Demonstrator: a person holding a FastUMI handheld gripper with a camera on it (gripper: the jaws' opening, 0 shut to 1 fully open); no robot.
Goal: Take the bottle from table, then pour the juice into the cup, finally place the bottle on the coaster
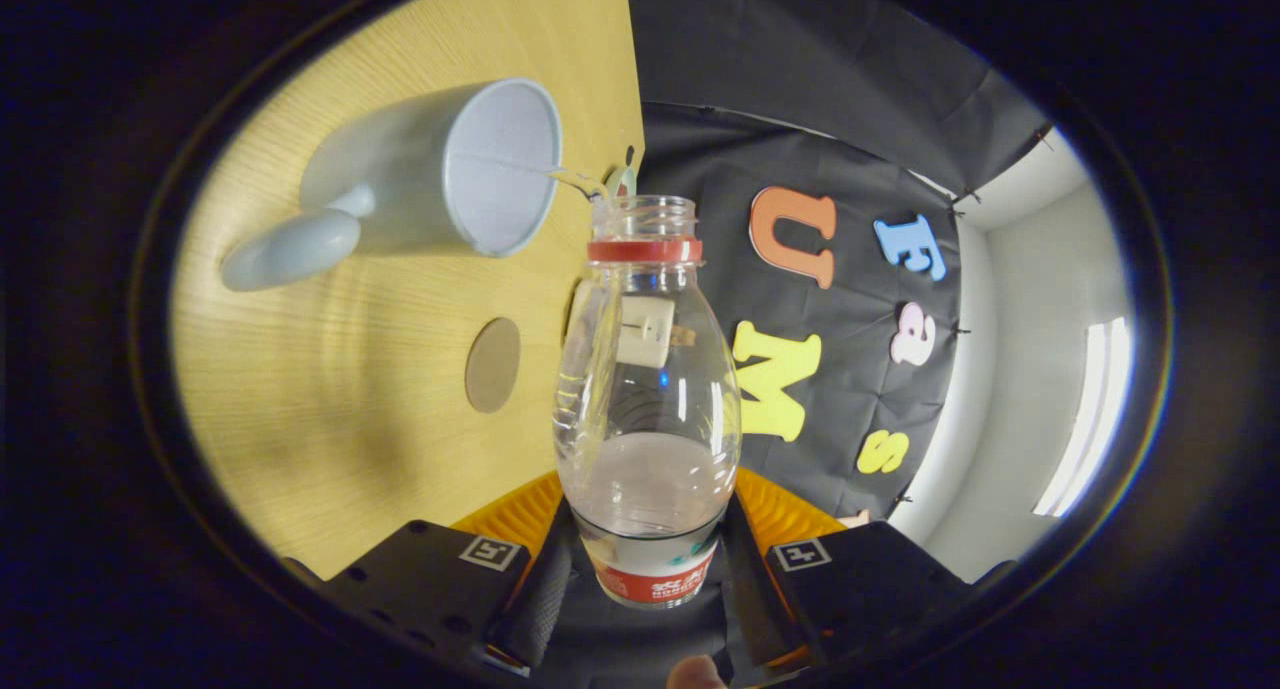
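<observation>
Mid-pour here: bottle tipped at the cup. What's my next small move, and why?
Probably hold the tilt briefly. The gripper is shut on the bottle; a thin stream runs from its mouth into the cup, and liquid remains inside. The coaster waits beside.

Clear open bottle (647, 389) with red neck ring, tilted, pouring into pale blue cup (440, 174), round coaster (493, 365) nearby
</observation>
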